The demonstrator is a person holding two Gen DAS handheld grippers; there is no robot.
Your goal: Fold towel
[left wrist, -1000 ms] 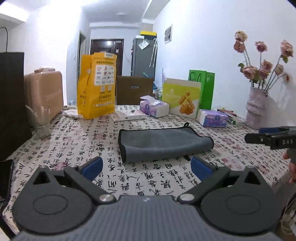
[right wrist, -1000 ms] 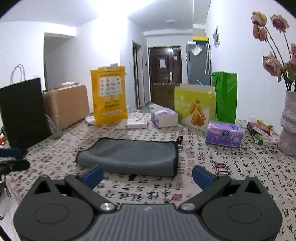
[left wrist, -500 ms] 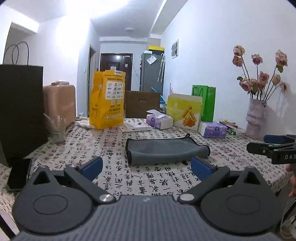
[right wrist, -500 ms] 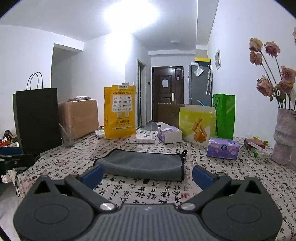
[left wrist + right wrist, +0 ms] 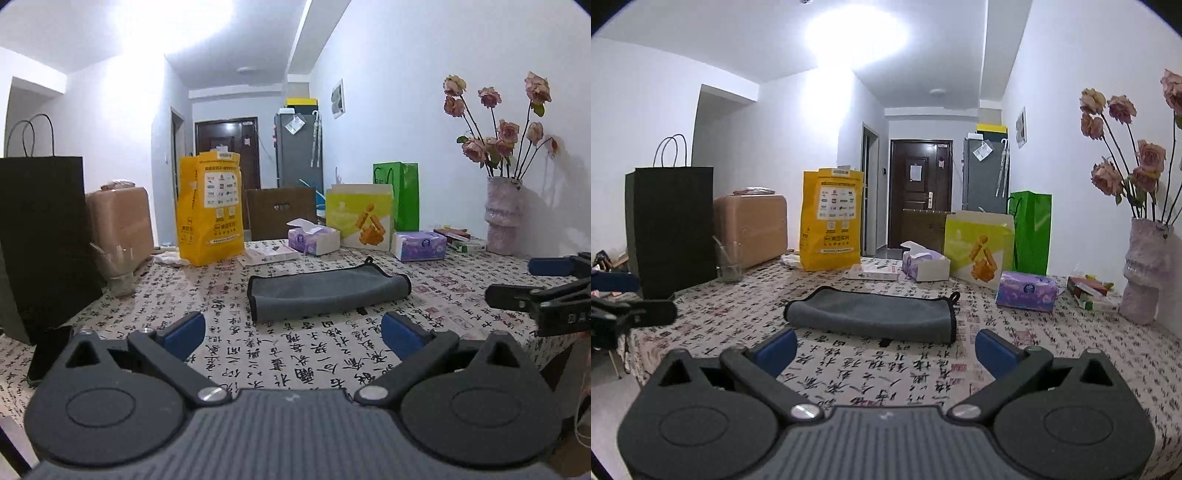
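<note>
Left tongs [image 5: 293,334]: wide open and empty, blue-tipped, raised over the near edge of the tabletop, well short of the towel.
Right tongs [image 5: 885,347]: likewise spread wide, holding nothing, near the front edge; seen from the left wrist camera at far right [image 5: 517,282].
Tabletop [image 5: 332,354]: covered by a white cloth printed with black calligraphy and red seals.
Towel [image 5: 327,291]: grey with dark edging, folded into a long band lying flat in the middle of the tabletop, a small loop at its far right corner; untouched by either tongs, seen too from the right wrist [image 5: 875,317].
Phone [image 5: 50,352]: dark slab flat at the near left edge.
Black paper bag [image 5: 40,236]: upright on the left, handles up.
Glass [image 5: 120,271]: clear, just right of the black bag.
Yellow bag [image 5: 209,208]: standing at the far left, beyond the towel.
Tissue boxes: an open one [image 5: 314,240] far behind the towel, a purple pack [image 5: 419,245] to its right.
Yellow-green gift bag [image 5: 360,216]: between the two, in front of a green bag [image 5: 400,199].
Vase [image 5: 504,216]: pale, at far right against the wall, holding faded pink roses [image 5: 495,122].
Suitcase [image 5: 120,223]: tan, beyond the left edge.
</note>
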